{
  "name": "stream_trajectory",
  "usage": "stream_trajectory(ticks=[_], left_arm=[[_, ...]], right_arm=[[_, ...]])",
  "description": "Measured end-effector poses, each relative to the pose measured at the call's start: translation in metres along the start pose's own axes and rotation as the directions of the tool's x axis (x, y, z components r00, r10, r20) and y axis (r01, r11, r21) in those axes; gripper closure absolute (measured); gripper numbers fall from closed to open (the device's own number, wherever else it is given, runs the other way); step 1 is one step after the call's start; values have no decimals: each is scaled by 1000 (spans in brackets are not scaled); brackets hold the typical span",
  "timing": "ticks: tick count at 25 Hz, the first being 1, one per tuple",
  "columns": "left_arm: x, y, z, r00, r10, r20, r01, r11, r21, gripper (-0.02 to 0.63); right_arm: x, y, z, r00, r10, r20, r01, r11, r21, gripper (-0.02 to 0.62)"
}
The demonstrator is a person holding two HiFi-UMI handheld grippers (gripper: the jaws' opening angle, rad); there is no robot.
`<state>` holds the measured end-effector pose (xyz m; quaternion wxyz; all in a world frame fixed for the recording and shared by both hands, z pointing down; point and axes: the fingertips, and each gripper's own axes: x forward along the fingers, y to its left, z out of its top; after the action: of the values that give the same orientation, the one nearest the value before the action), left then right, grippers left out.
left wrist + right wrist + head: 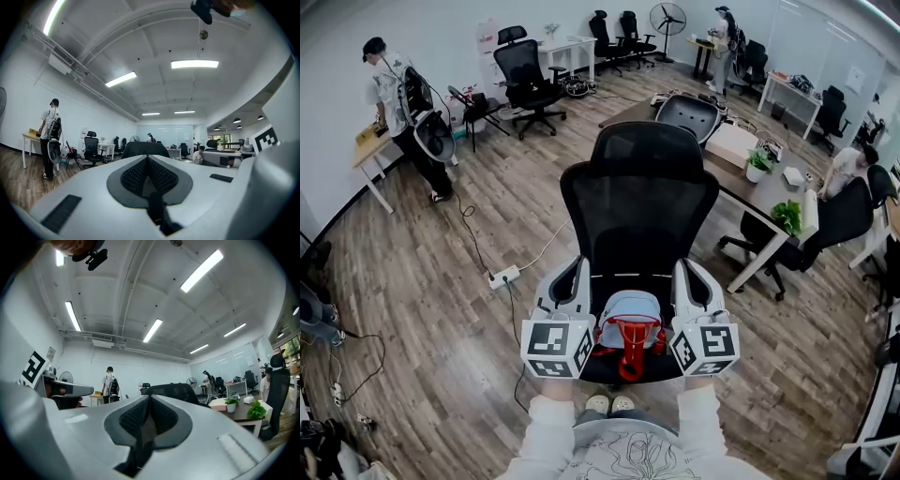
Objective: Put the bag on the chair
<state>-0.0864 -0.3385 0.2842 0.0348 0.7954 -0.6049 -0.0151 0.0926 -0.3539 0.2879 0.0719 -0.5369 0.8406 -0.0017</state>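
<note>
Found one blue bag (628,319) on seat of one black chair (637,202). Noted left gripper (568,285), right gripper (693,280) flanking it, jaws together.

The head view is looking steeply down from just before the black chair (639,202); both gripper views are looking level, sharing its backrest (145,149) (171,390).

Left claw (565,292) and right claw (696,289) closed, level, side by side.

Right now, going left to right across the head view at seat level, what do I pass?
power strip → left gripper → blue bag → right gripper → white desk leg
</note>
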Motion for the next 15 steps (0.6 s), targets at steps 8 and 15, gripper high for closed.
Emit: stream_trajectory(ticks=[8,15], left_arm=[[-3,0,-3,1000,-17,8,17,1000,-4,600],[-4,-3,-1,1000,-24,12,24,1000,-5,600]], right_arm=[[-1,7,-1,1000,1,8,0,1000,-14,572],[0,9,1,1000,2,8,-1,1000,-22,572]])
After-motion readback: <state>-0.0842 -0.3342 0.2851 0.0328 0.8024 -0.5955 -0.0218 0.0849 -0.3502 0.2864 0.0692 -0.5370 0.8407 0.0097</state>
